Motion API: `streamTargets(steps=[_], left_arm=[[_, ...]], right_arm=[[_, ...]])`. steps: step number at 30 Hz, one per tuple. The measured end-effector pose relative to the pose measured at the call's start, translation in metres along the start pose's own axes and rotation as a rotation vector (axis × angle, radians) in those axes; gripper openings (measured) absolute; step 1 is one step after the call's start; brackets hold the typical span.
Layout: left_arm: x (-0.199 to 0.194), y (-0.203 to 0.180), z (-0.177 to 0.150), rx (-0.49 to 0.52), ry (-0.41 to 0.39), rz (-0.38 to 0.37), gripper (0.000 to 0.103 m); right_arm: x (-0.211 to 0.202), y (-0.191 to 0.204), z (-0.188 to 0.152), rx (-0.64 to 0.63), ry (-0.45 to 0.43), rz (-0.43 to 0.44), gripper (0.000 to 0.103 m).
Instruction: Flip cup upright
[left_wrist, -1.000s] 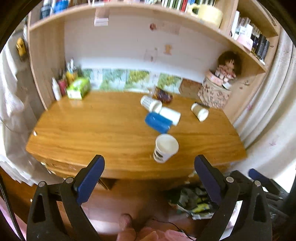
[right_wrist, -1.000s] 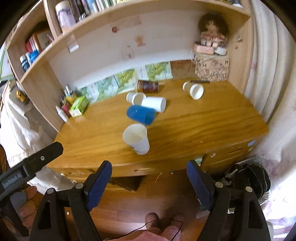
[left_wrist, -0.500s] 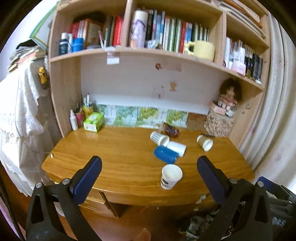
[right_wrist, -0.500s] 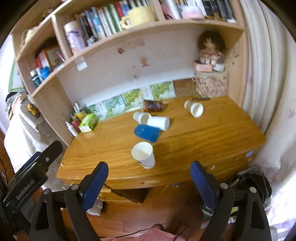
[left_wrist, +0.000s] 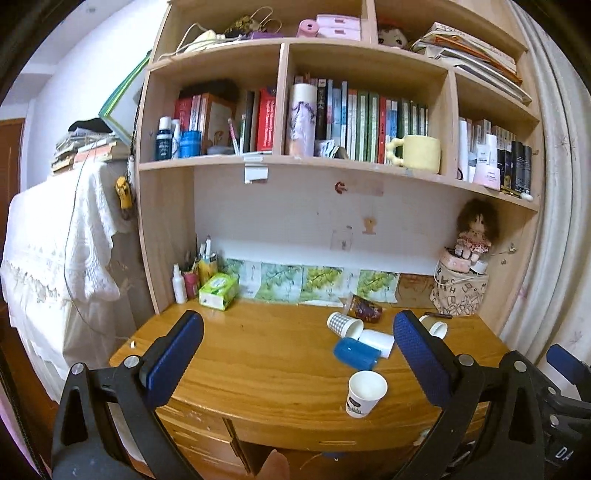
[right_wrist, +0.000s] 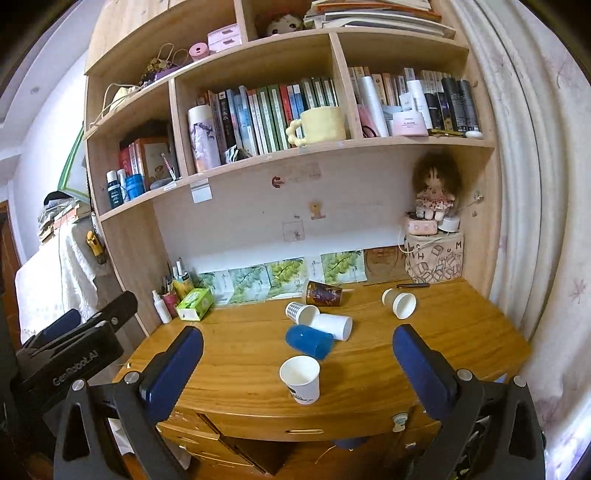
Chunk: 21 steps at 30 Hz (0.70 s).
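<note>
Both tools hang back off the front edge of the surface (right_wrist: 461, 332), well clear of everything on it. The left tool (left_wrist: 295, 354) gapes wide with nothing between its blue pads, and the right tool (right_wrist: 297, 365) is spread just as wide, equally bare. Near the front edge one white paper cup (right_wrist: 301, 380) stands upright, mouth up, its printed logo too small to read. Behind it, toward the middle, a blue cup (right_wrist: 309, 341) lies on its side, touching a plain white cup (right_wrist: 332, 326), also tipped over, with a checked cup (right_wrist: 301, 313) just beside them. A dark patterned cup (right_wrist: 324, 293) lies by the back edge, its print unreadable. Off toward the right back corner a cream cup (right_wrist: 399, 302) lies sideways; in the left view the tool's right finger covers most of it.
</note>
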<state>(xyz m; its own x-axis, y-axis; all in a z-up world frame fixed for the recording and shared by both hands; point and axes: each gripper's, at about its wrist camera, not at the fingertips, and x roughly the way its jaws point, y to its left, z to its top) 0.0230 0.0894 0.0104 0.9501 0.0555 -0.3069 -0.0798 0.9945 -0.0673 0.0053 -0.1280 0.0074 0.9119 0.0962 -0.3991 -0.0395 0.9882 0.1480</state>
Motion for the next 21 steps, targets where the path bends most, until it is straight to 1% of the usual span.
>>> streamTargets(steps=[5,12,21], left_arm=[[-0.002,-0.005,0.000,0.028,-0.017,-0.020,0.103],[-0.002,-0.010,0.000,0.041,-0.023,-0.048,0.103],[0.001,-0.013,0.000,0.048,-0.010,-0.062,0.103]], right_arm=[[0.000,0.000,0.001,0.003,-0.004,-0.004,0.103],[-0.001,0.000,0.001,0.001,-0.009,-0.016,0.103],[0.003,-0.002,0.002,0.005,0.008,-0.030,0.103]])
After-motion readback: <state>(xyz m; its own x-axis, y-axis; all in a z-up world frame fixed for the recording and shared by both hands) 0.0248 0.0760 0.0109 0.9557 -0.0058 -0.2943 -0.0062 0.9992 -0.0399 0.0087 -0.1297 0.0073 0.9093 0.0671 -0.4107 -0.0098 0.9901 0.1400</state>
